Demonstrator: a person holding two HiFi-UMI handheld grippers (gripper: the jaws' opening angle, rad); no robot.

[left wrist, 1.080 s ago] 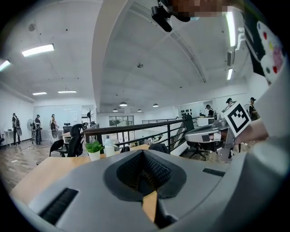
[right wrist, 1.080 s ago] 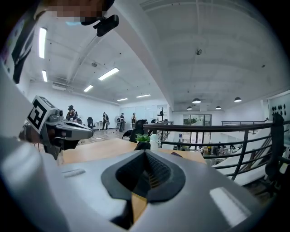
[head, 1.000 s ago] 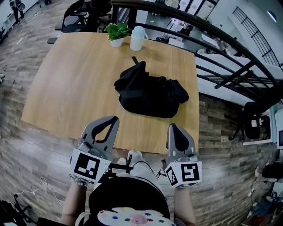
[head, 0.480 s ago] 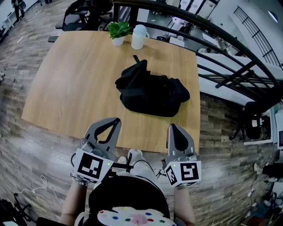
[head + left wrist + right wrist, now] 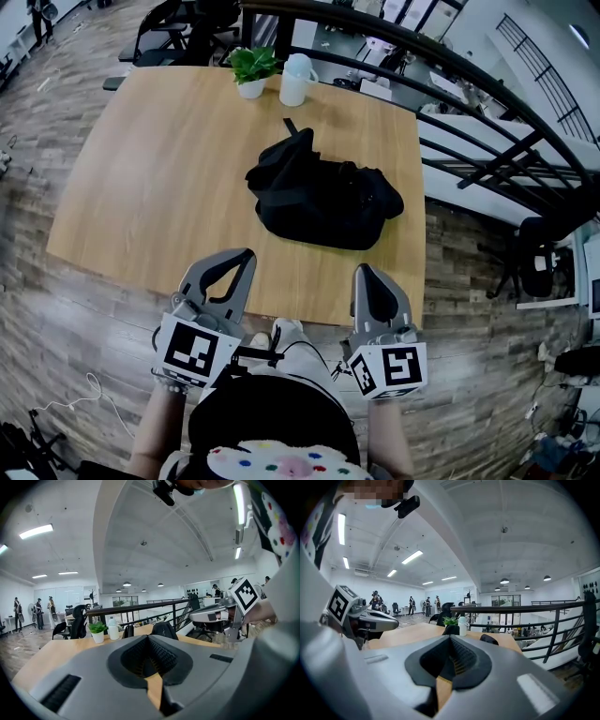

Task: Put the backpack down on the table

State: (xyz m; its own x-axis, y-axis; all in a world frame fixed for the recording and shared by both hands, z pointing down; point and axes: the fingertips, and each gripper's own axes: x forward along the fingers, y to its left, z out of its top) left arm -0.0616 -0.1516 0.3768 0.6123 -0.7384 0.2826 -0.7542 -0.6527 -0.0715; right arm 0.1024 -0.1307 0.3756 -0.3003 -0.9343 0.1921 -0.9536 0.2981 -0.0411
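Note:
A black backpack (image 5: 323, 197) lies slumped on the wooden table (image 5: 159, 169), right of the middle, with a strap pointing to the far side. Both grippers hover at the table's near edge, apart from the bag. My left gripper (image 5: 246, 255) is shut and empty; my right gripper (image 5: 361, 270) is also shut and holds nothing. In the left gripper view the closed jaws (image 5: 149, 637) point at the backpack (image 5: 162, 629), whose top shows just beyond them. In the right gripper view the bag (image 5: 489, 639) peeks over the closed jaws (image 5: 451, 637).
A small potted plant (image 5: 251, 70) and a white bottle (image 5: 294, 80) stand at the table's far edge. A black railing (image 5: 487, 122) runs along the far and right sides. Office chairs (image 5: 169, 28) sit beyond the table. Wood-plank floor surrounds it.

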